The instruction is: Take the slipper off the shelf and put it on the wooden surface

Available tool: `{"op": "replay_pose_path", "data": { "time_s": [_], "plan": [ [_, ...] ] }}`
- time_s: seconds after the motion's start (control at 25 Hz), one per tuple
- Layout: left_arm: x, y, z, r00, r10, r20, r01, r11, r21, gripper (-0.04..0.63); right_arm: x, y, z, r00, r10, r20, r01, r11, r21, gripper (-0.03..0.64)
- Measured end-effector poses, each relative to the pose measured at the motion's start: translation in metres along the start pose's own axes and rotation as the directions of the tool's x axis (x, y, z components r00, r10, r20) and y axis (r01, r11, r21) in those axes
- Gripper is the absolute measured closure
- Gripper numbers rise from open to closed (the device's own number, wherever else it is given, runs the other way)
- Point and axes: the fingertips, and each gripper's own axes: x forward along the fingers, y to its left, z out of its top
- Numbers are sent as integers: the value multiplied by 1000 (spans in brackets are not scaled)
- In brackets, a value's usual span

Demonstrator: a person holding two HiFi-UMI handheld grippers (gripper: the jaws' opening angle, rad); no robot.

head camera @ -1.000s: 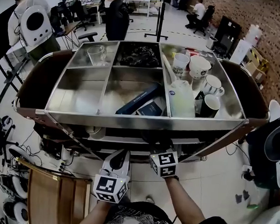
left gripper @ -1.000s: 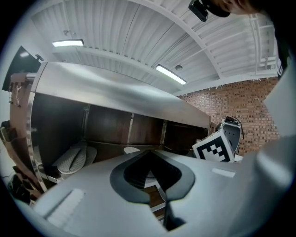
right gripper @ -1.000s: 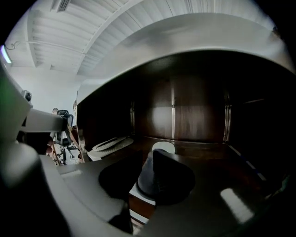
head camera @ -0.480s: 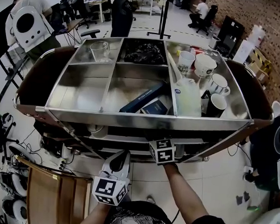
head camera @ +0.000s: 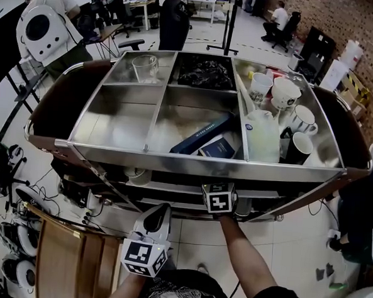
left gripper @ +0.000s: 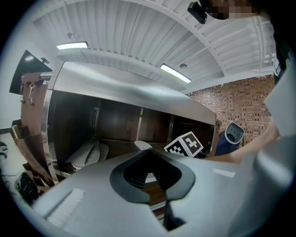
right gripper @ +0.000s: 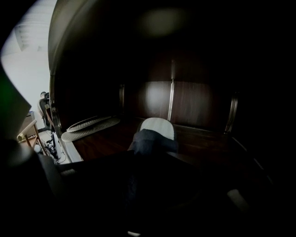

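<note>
My right gripper (right gripper: 152, 159) reaches into the cart's dark lower shelf (right gripper: 203, 148). Only its marker cube (head camera: 219, 197) shows in the head view. Its jaws are opening, dark shapes low in the right gripper view. A slipper (right gripper: 155, 134) with a dark upper and pale sole lies on the shelf at their tips, and no pad presses on it. My left gripper (head camera: 149, 237) hangs over the floor in front of the cart, shut on a pale grey slipper (head camera: 155, 219) with a black opening. That slipper (left gripper: 152, 185) hides its jaws. The wooden surface (head camera: 72, 261) is at the lower left.
Two more pale slippers (right gripper: 90, 126) lie at the shelf's left end (left gripper: 85, 154). The steel cart top (head camera: 198, 162) holds mugs (head camera: 284, 94), a blue box (head camera: 203, 133) and a glass (head camera: 144, 67). Cables and white devices (head camera: 14, 238) lie on the floor at left. People work at desks behind.
My right gripper has pushed further under the cart top into the shelf. The left gripper, still holding its slipper, has sunk slightly towards me.
</note>
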Motion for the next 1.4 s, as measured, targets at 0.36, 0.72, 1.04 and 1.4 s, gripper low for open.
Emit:
{"op": "replay_pose_path", "data": {
  "time_s": [0.36, 0.72, 1.04, 1.4],
  "plan": [
    [6, -6, 1, 1000, -8, 3, 8, 1000, -6, 591, -2, 1, 2, 1000, 15, -3, -16, 999, -46, 589],
    [6, -4, 3, 1000, 15, 10, -15, 1000, -7, 591, -9, 1, 8, 999, 33, 36, -30, 997, -69, 603],
    [4, -12, 4, 999, 28, 21, -27, 999, -18, 591, -29, 9, 12, 995, 60, 77, -52, 992, -111, 604],
    [-3, -27, 7, 997, 61, 42, -60, 998, -23, 591, -58, 18, 14, 988, 111, 104, -95, 985, -146, 604]
  ]
}}
